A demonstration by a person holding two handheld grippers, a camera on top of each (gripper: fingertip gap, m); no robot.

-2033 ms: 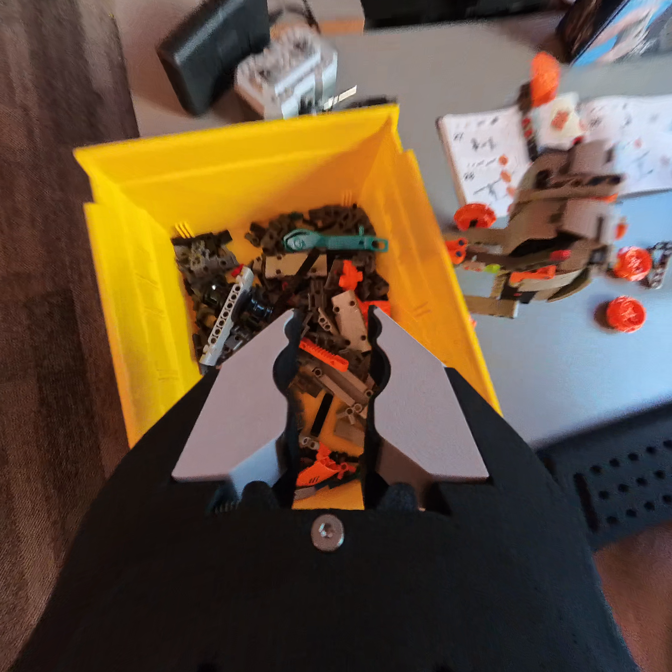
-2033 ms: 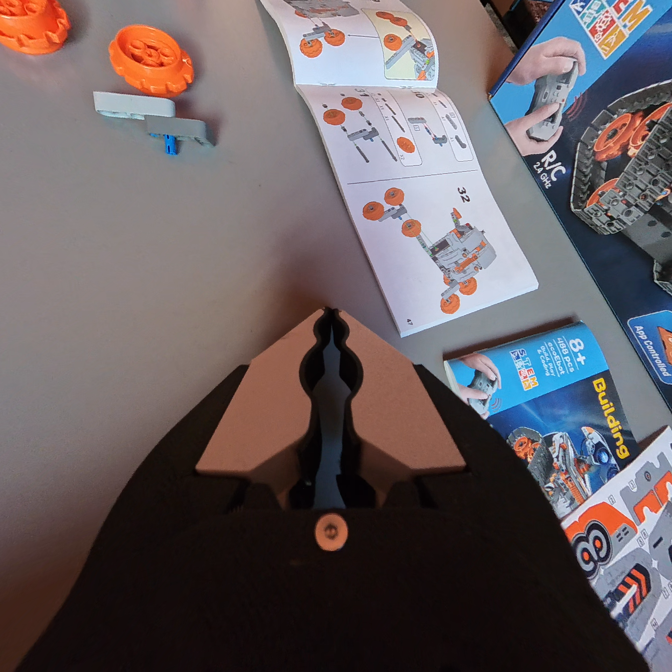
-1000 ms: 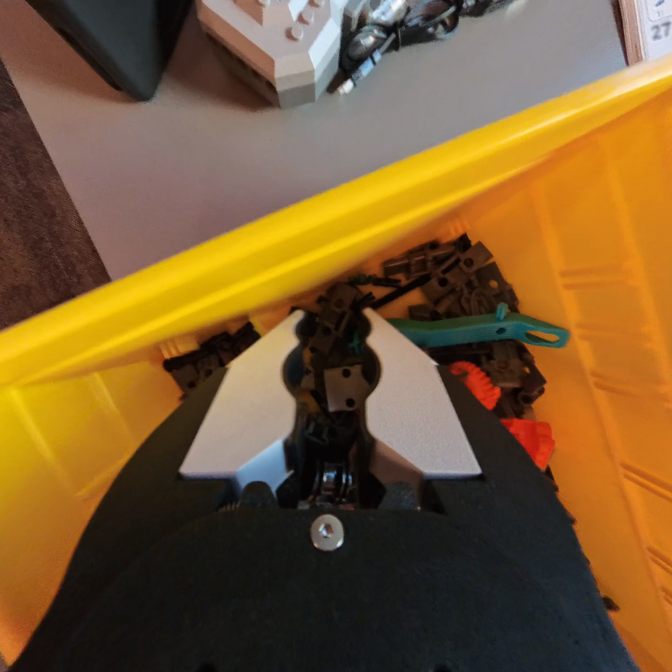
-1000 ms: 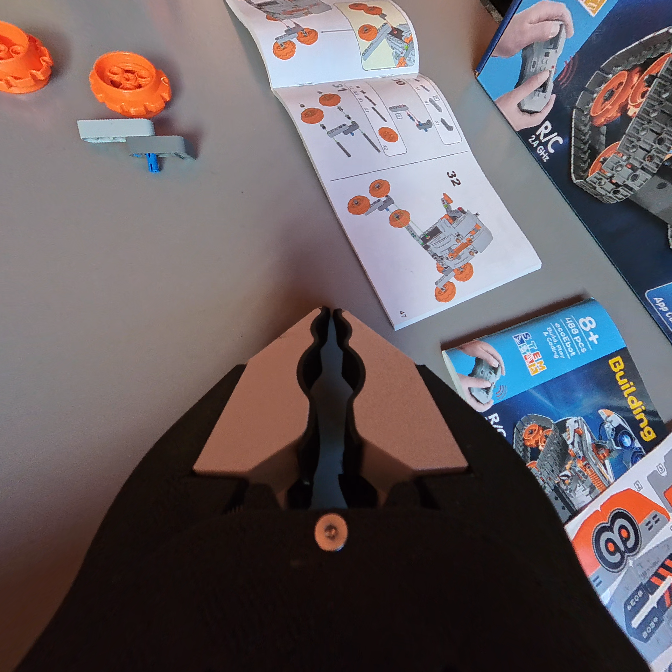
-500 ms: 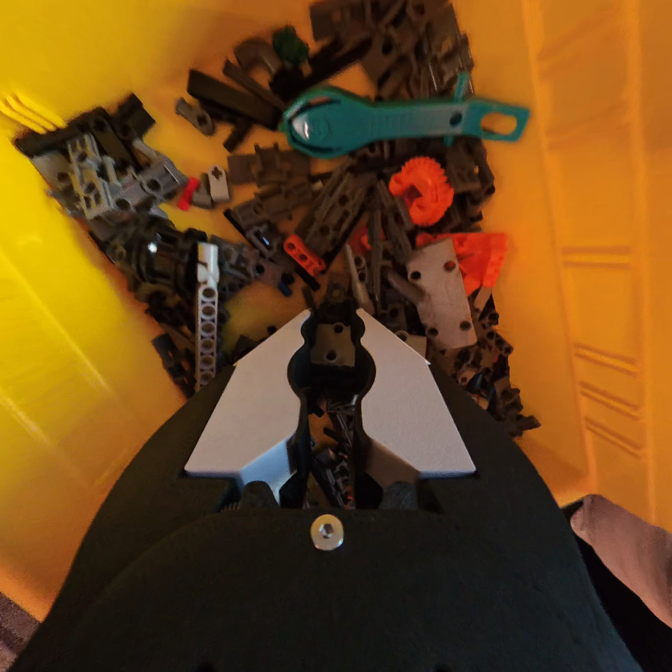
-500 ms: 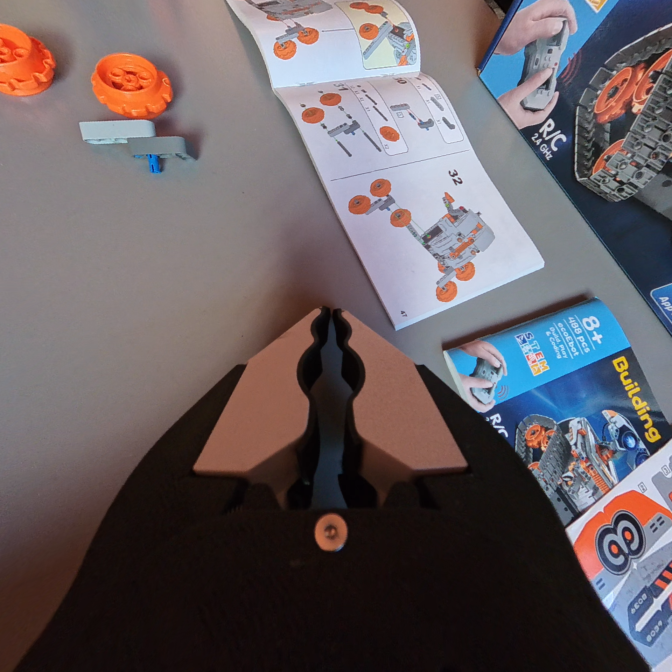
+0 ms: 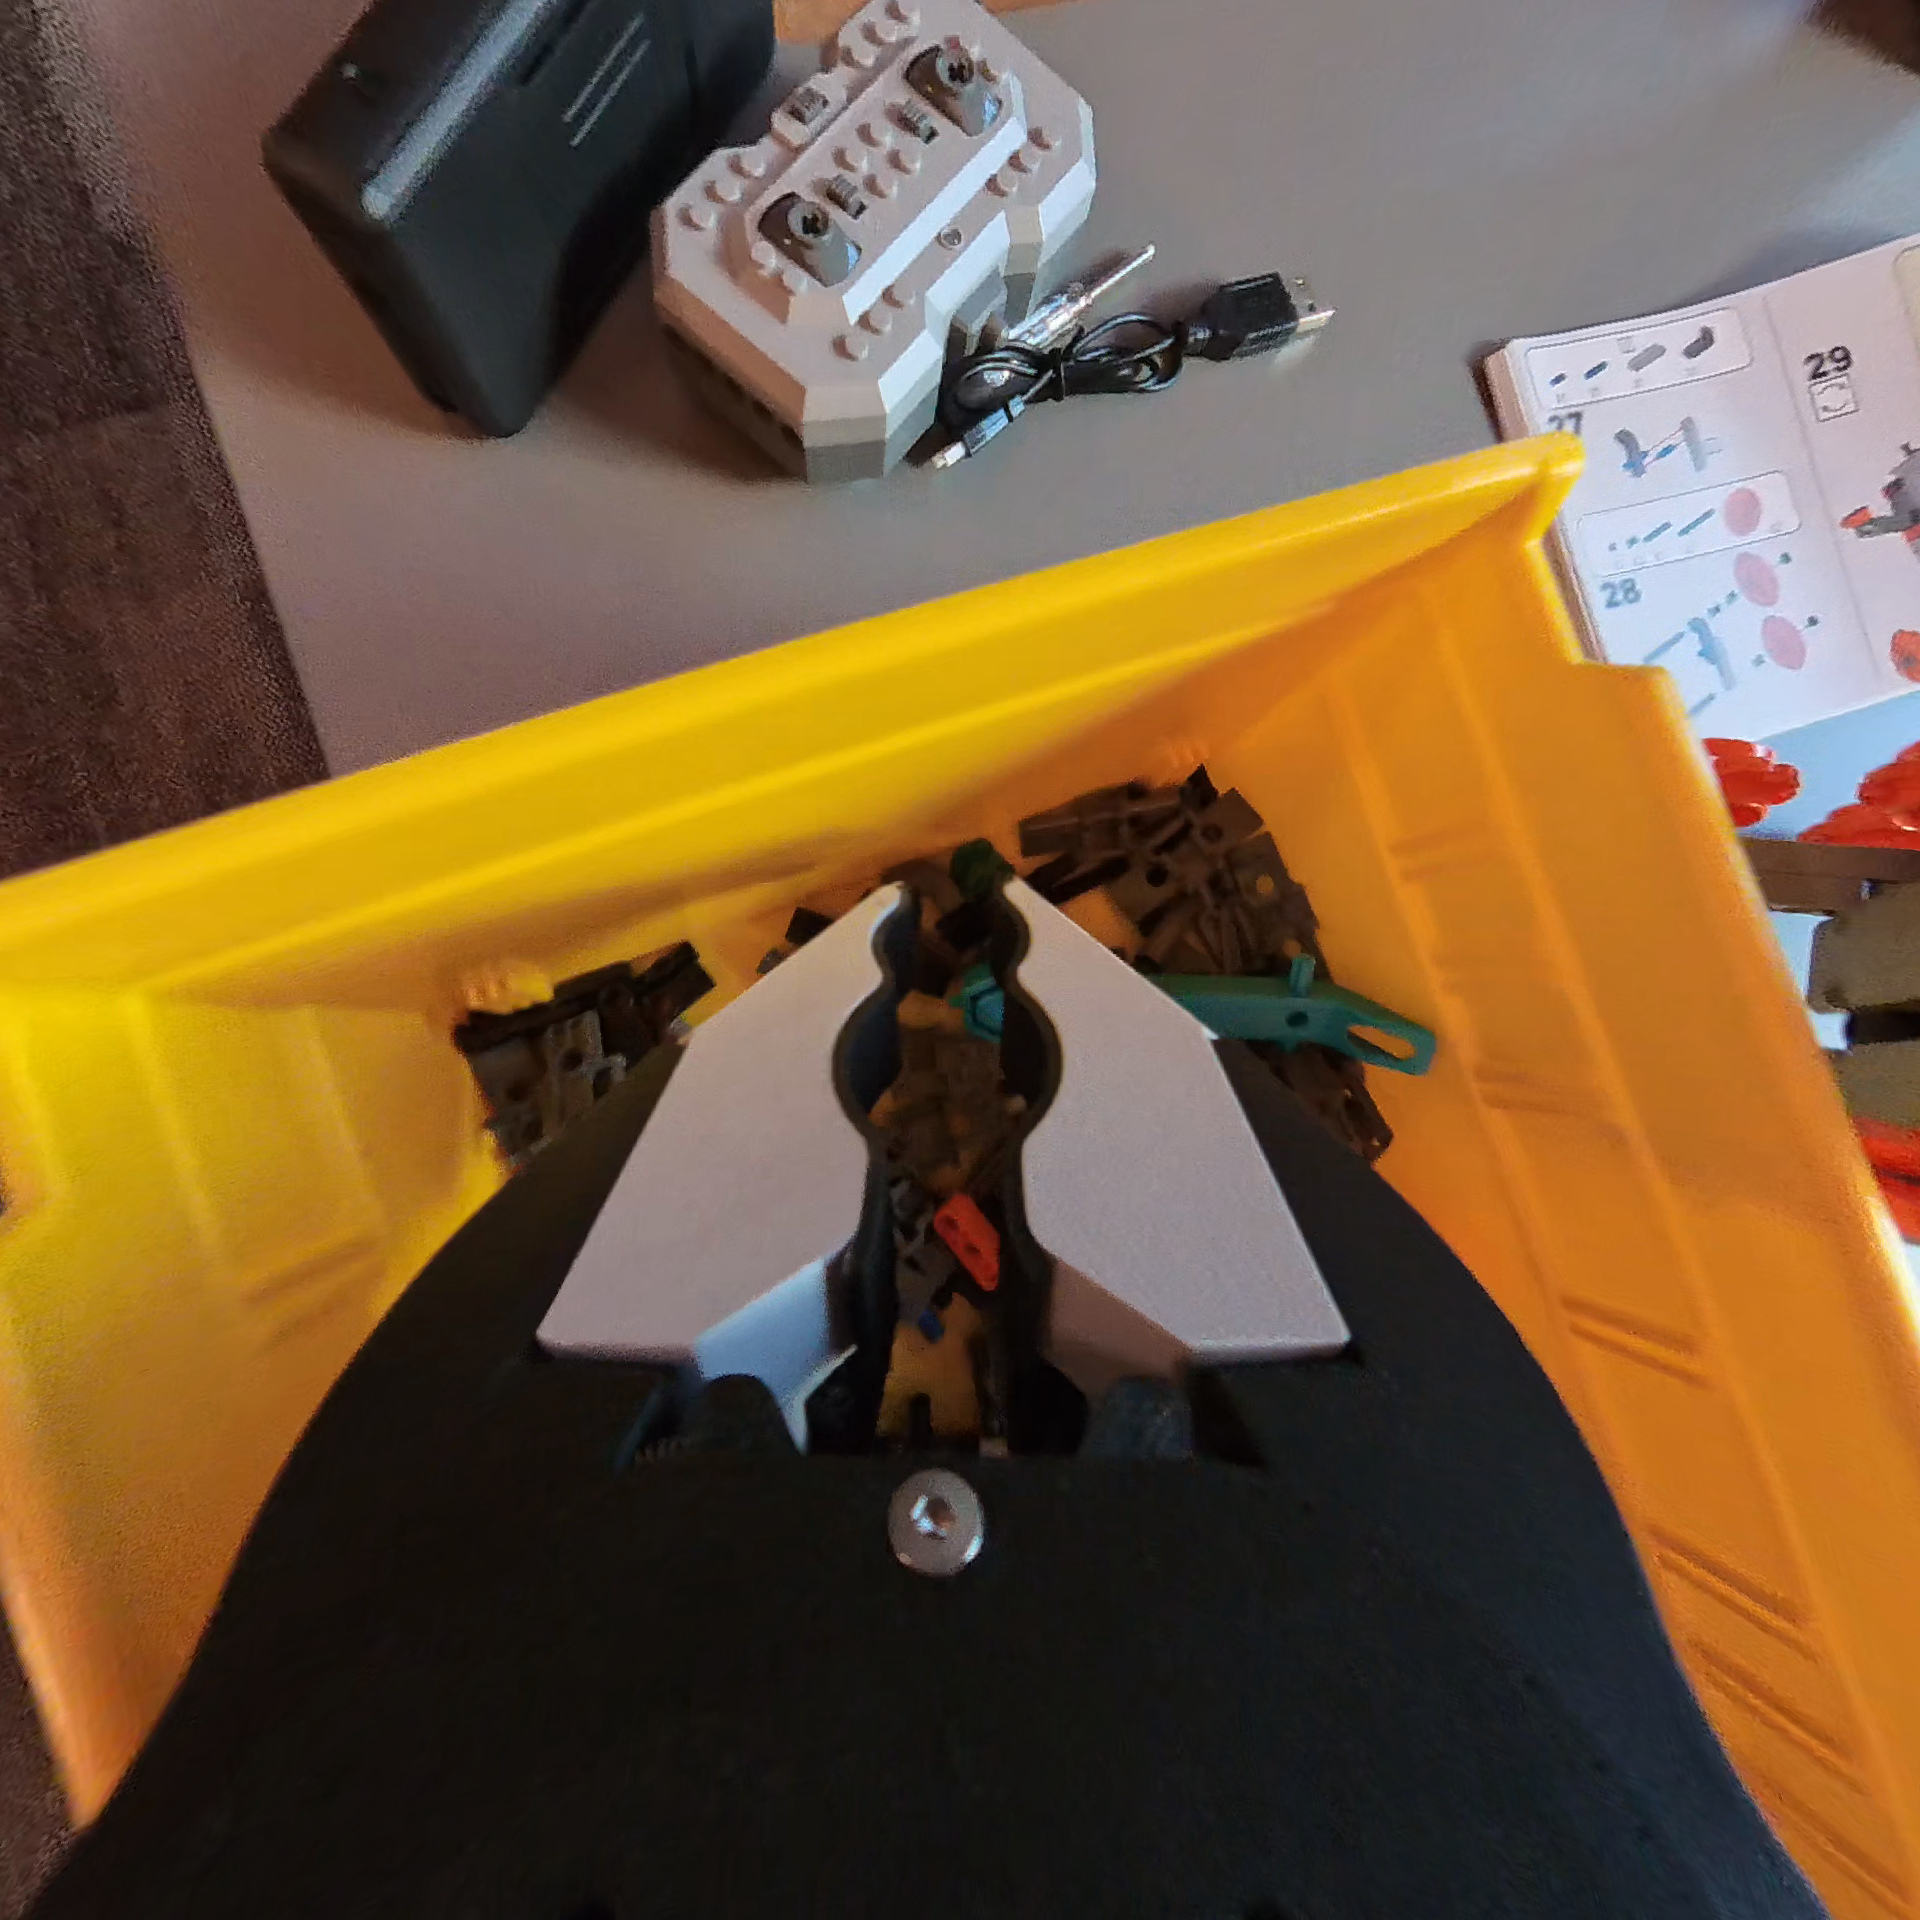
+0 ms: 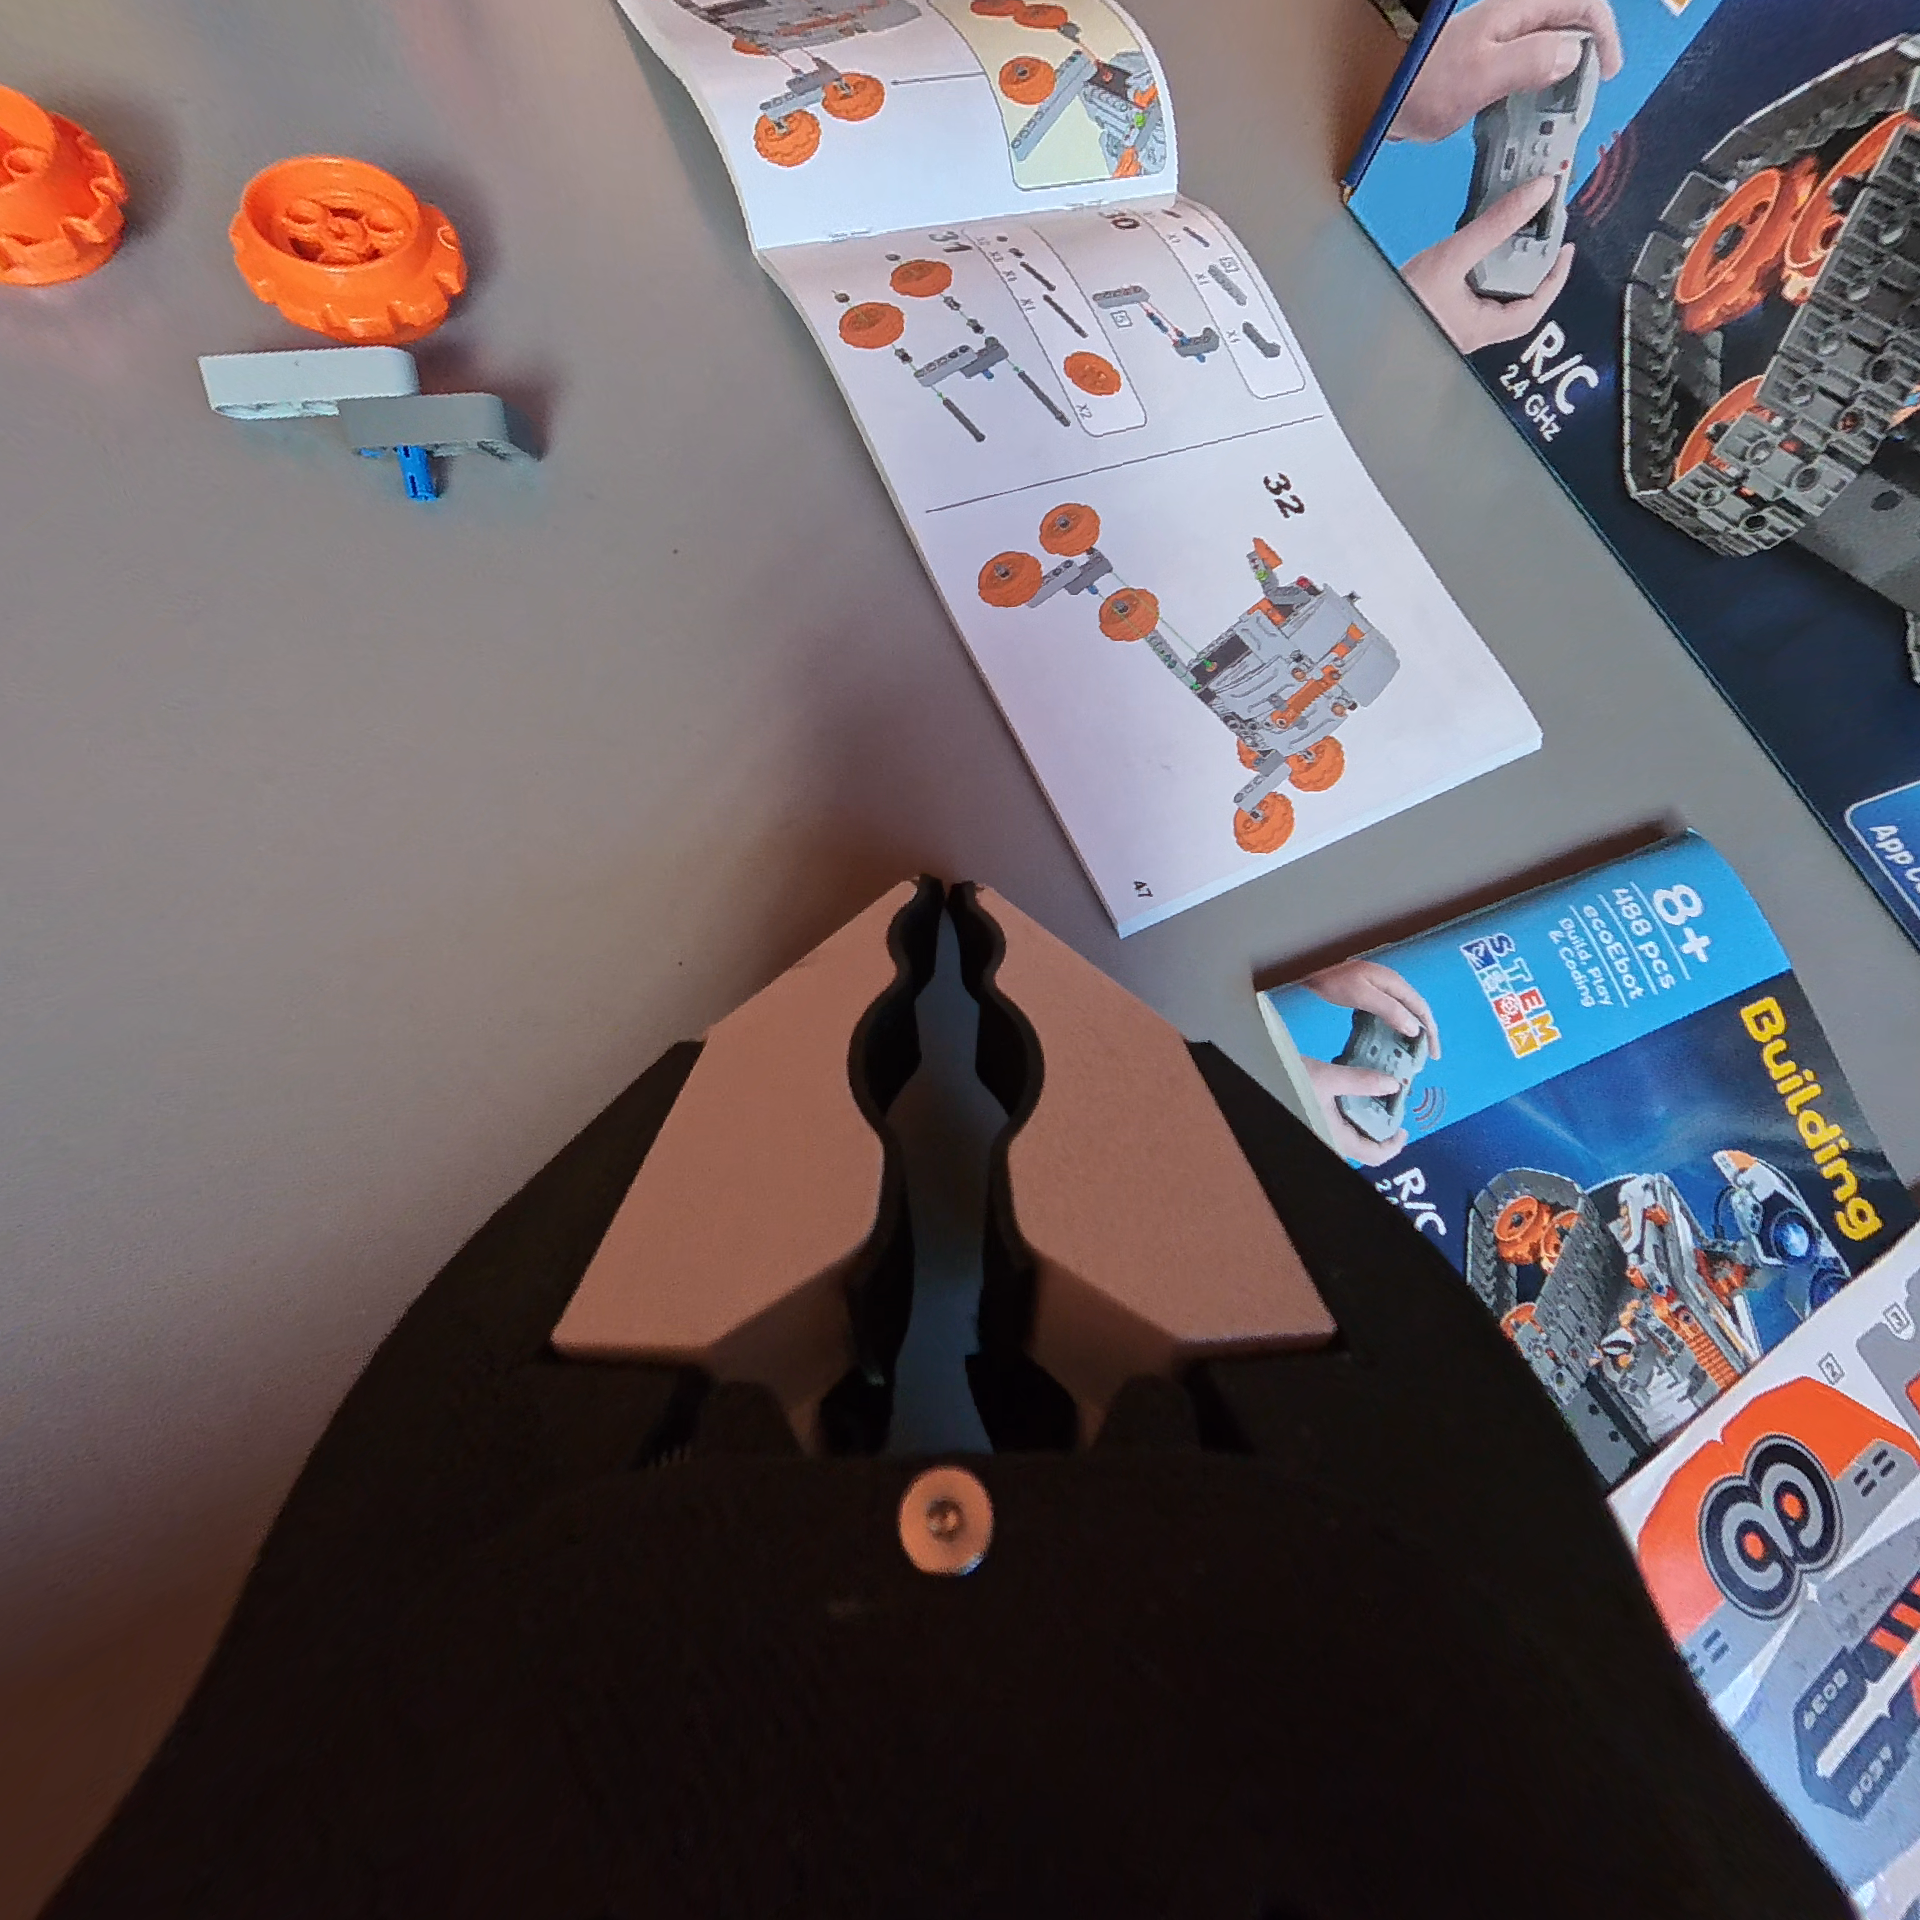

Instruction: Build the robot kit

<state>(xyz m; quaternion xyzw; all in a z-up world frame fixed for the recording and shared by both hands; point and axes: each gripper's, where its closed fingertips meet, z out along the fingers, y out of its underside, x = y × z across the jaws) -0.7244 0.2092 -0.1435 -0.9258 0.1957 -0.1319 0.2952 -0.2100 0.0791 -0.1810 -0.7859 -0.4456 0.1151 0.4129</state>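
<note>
Left wrist view: a yellow bin spans the centre, holding dark loose building pieces and a teal tool. Upper left: a black box beside a grey studded controller; a black cable lies just right.

Right wrist view: two orange wheels upper left; an open instruction booklet upper centre.

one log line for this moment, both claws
left claw: part open, in yellow bin over brick pile | right claw: shut, empty, above grey table beside open instruction booklet
</note>
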